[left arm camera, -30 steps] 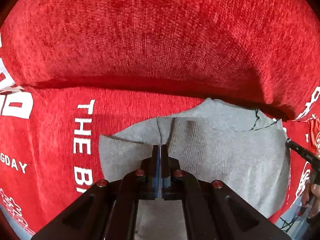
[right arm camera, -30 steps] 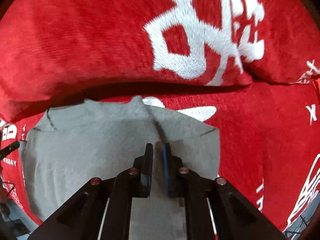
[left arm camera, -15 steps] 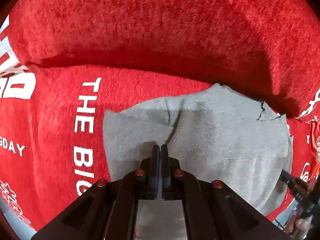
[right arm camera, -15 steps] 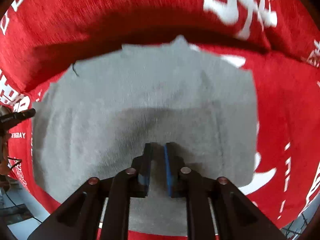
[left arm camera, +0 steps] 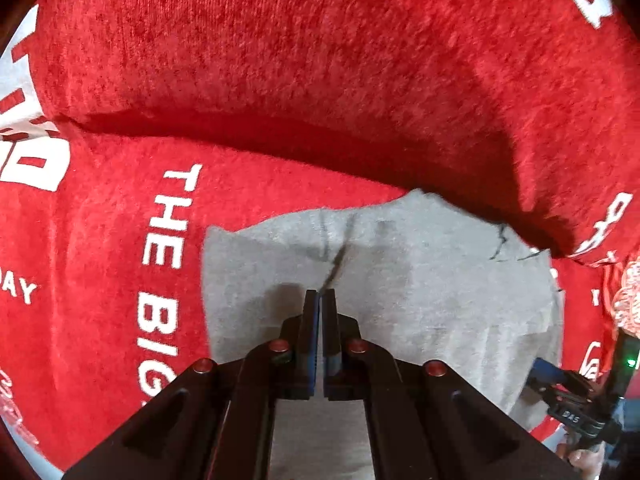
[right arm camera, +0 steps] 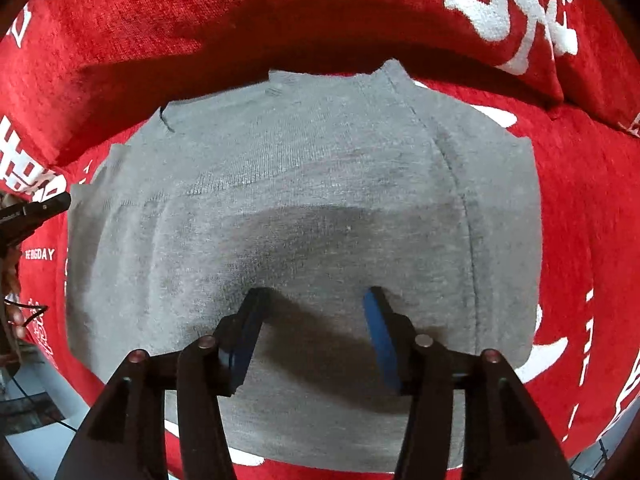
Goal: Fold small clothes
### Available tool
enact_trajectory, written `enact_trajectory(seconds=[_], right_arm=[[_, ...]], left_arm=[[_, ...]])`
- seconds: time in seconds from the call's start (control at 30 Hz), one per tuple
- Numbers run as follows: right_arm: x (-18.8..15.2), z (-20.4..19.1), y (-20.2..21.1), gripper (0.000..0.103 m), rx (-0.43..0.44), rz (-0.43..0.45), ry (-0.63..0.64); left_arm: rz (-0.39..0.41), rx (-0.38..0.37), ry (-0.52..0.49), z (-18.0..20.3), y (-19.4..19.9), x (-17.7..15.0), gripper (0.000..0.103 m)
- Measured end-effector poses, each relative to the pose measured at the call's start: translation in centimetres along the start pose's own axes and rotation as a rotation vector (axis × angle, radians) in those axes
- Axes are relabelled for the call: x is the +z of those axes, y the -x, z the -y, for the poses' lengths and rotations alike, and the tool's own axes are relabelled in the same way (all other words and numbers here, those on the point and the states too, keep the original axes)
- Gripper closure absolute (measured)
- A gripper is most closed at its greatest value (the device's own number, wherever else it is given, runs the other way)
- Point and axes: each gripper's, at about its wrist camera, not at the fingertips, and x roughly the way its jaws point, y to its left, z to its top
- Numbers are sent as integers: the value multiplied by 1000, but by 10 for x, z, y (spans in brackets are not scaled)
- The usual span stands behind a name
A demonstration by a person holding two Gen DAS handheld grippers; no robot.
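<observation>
Opening above the grey garment (right arm camera: 304,184), right claw (right arm camera: 316,300) stands inside its edges

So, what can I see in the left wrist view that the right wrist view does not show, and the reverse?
Only the left wrist view shows the shut left gripper and the words THE BIG printed on the cover. Only the right wrist view shows the right gripper, jaws opening, nothing between them, above the wide flat side of the garment. Both show the grey garment on the red cover.

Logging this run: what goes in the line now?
left gripper: shut, above cloth | right gripper: opening, empty | grey knit garment: flat on red cloth
</observation>
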Motion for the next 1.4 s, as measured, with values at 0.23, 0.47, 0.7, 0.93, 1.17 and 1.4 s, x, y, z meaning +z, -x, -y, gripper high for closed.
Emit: enact_trajectory(seconds=[0.23,0.47,0.7,0.93,1.17,1.4], right_arm=[[1,-3,-5,45,-1,-8,9],[3,-6,-8,43,-6,-11,16],[3,-6,-10,43,-8,-8,16],[3,-8,-11,41,-16,-12,20],[3,-8,-12,37,-16,-13,21],[3,-12,-14,34,-19,-10,33]], left_arm=[[166,-36,-77,13,26,-1,102],[186,-72,-72,17,42,4,102],[216,-171,-50,26,26,0,0],[217,-87,-97,42,-23,8,0],[77,29,-5,40,-95,27,0],[-11,66,-134,68,-167,29,0]])
